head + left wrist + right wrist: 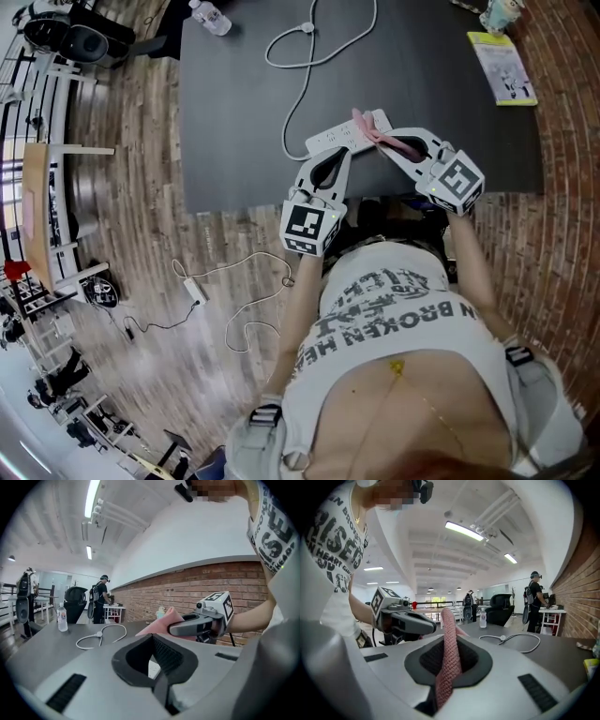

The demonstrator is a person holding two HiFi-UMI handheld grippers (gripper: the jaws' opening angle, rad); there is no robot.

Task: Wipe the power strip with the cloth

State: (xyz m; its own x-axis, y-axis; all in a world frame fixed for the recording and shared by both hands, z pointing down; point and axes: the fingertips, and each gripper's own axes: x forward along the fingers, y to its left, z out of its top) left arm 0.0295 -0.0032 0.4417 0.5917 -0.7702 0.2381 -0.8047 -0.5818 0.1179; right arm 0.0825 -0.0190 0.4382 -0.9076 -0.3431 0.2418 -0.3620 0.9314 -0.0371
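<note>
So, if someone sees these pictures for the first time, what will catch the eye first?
The pink cloth stands out most: the right hand-held gripper is shut on it at the right end of the white power strip, near the front edge of the dark table. The left hand-held gripper, jaws together, is close beside the strip, and a white cable loops away across the table.

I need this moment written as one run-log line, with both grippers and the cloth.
left gripper: shut, tips at power strip | right gripper: shut on cloth | cloth: over power strip's end
</note>
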